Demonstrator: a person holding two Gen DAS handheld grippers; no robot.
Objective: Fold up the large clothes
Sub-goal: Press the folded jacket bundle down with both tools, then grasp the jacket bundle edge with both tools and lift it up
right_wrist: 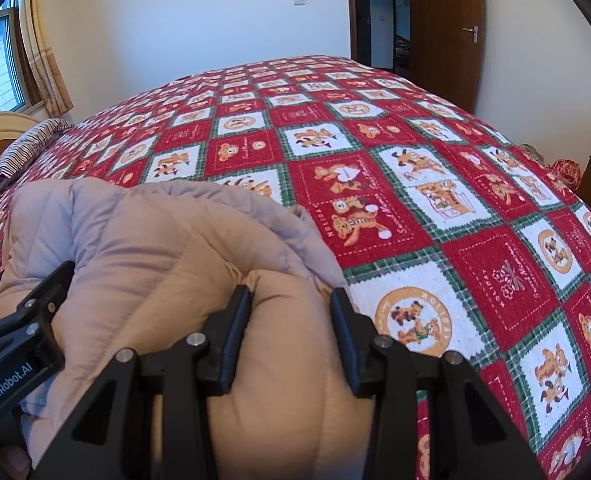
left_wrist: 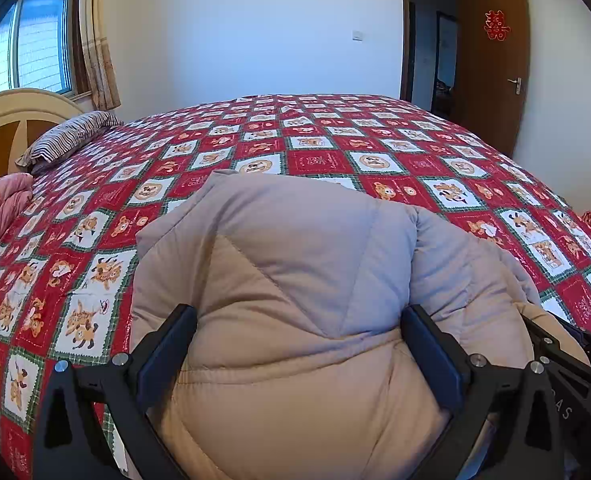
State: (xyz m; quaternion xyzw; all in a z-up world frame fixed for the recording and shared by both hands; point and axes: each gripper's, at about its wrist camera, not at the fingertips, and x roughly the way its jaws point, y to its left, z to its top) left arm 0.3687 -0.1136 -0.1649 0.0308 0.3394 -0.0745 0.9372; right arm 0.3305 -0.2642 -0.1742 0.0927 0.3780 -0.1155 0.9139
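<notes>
Nearest, both tools gripping the beige padded coat (left_wrist: 295,280) — left gripper (left_wrist: 299,316) with jaws wide, pressed against a fat bulge of padding on either side; right gripper (right_wrist: 291,300) with jaws narrower, clamped on a thick roll of the coat (right_wrist: 175,248). Bundled and puffed up at the near edge of the bed, resting on the red bear-print quilt (left_wrist: 335,148). Farther left, a striped pillow (left_wrist: 71,136) by the headboard (left_wrist: 11,120) — beyond, a curtained window (left_wrist: 43,40) and an open brown door (left_wrist: 495,60).
</notes>
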